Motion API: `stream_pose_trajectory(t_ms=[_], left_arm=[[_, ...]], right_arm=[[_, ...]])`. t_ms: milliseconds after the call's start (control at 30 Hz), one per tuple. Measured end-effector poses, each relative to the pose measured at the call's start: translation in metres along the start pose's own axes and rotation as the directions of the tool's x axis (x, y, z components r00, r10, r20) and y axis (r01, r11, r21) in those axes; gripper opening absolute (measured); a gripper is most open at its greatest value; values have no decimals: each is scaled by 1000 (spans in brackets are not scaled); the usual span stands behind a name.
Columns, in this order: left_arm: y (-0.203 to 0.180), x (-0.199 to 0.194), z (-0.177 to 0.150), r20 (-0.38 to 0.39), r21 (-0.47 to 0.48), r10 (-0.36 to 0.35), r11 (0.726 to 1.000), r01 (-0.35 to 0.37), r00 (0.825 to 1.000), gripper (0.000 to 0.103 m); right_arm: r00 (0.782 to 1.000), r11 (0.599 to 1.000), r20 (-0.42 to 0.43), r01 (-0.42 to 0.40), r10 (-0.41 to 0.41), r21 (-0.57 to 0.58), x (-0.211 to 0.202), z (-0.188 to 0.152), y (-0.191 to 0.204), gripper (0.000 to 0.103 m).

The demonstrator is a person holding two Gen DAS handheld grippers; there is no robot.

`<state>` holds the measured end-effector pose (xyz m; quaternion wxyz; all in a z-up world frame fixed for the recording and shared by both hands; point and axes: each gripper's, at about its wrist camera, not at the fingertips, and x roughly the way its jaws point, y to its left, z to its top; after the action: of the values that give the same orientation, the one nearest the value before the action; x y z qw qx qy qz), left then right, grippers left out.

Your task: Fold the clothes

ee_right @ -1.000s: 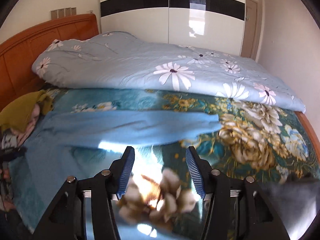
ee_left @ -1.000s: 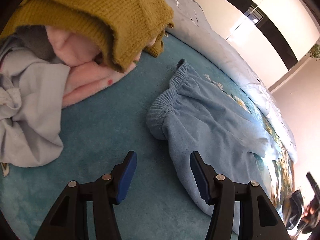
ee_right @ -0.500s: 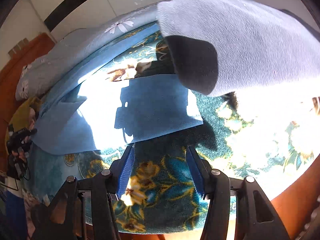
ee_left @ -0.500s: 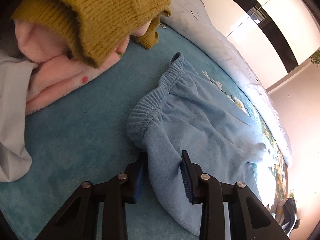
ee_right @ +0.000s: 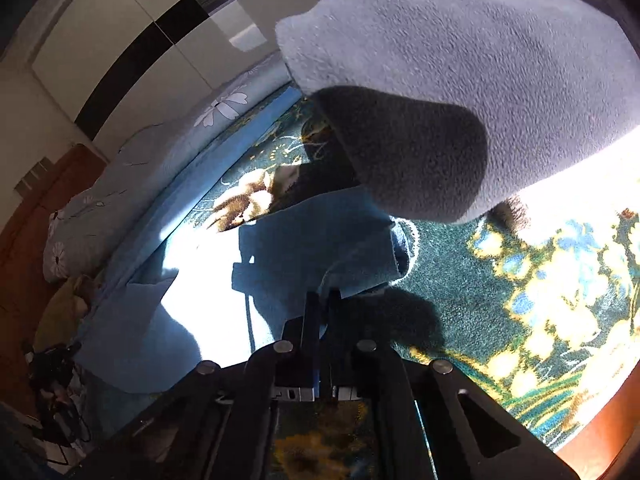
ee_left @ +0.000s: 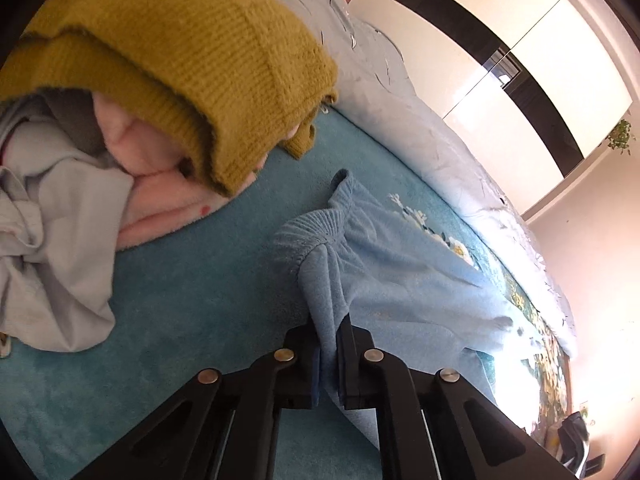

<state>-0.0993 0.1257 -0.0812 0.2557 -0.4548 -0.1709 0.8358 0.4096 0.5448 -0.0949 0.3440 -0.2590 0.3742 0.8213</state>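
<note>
Light blue fleece trousers (ee_left: pixel 392 280) lie spread on the bed. My left gripper (ee_left: pixel 329 336) is shut on the fabric just below their ribbed waistband (ee_left: pixel 308 232), which is bunched and lifted a little. In the right wrist view the same trousers (ee_right: pixel 312 240) lie across the floral blanket, and my right gripper (ee_right: pixel 324 304) is shut on the hem edge of a leg. A rolled cuff (ee_right: pixel 402 248) shows just right of the jaws.
A pile of clothes sits at the left: a mustard knit sweater (ee_left: pixel 180 52), a pink fleece (ee_left: pixel 160 184) and a pale grey garment (ee_left: pixel 52 240). A daisy-print quilt (ee_left: pixel 400 92) runs along the far side. A grey fleece garment (ee_right: pixel 460 80) looms close above the right gripper.
Both grippers have closed: the left on the trousers by the waistband, the right on the leg hem. The left has pulled the waistband up a little.
</note>
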Motion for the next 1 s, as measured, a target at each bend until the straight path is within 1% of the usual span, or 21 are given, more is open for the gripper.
stream_pose_trajectory(t_ms=[100, 133, 200, 267, 300, 367, 500, 533, 600, 667, 733, 767, 800, 867, 967, 1000], left_arm=[[6, -33, -4, 53, 14, 11, 1000, -11, 999, 6], [10, -44, -7, 69, 19, 16, 1000, -18, 997, 6], [18, -64, -14, 92, 26, 30, 999, -33, 995, 6], [30, -68, -24, 67, 24, 52, 998, -53, 996, 6], [37, -69, -28, 49, 21, 53, 998, -55, 997, 6], [46, -68, -35, 16, 16, 58, 998, -58, 998, 6], [49, -63, -42, -8, 19, 61, 998, -61, 998, 8], [47, -63, -42, -5, 26, 62, 998, -61, 998, 9], [45, -64, -41, -3, 40, 63, 997, -63, 998, 10], [46, -63, -41, -12, 46, 63, 997, -62, 998, 10], [46, -61, -41, -20, 53, 62, 997, -61, 998, 12], [46, -61, -41, -25, 56, 62, 997, -61, 998, 13], [46, -60, -41, -30, 58, 61, 997, -59, 998, 14], [46, -55, -42, -44, 57, 56, 997, -53, 997, 20], [50, -54, -44, -69, 50, 55, 997, -52, 996, 23], [51, -52, -44, -77, 45, 49, 998, -46, 996, 24]], right_arm=[[997, 996, 69, -15, 21, -83, -33, 10, 13, 2], [997, 993, 81, -7, 17, -116, -42, 11, 16, 2], [997, 988, 75, 27, -16, -150, -49, 6, 13, 2], [998, 992, 31, 54, -51, -116, -45, -1, -3, 2], [998, 995, 11, 61, -61, -82, -46, -10, -21, 2], [998, 998, -13, 54, -55, -34, -42, -19, -39, 2], [999, 999, -43, 22, -23, -25, -36, -27, -39, 3], [998, 1000, -56, 2, -4, -23, -35, -28, -37, 3], [996, 999, -77, -35, 34, -20, -34, -32, -32, 4], [993, 998, -107, -49, 44, -38, -29, -39, -23, 5], [989, 998, -143, -51, 45, -42, -22, -49, -17, 16], [986, 998, -159, -53, 47, -36, -18, -53, -15, 29], [983, 998, -171, -65, 61, -18, -16, -58, -14, 38], [980, 996, -179, -86, 86, 5, -11, -65, -11, 39], [983, 996, -162, -89, 90, 13, -6, -66, -2, 51], [983, 996, -155, -94, 95, 15, -4, -65, 3, 52]])
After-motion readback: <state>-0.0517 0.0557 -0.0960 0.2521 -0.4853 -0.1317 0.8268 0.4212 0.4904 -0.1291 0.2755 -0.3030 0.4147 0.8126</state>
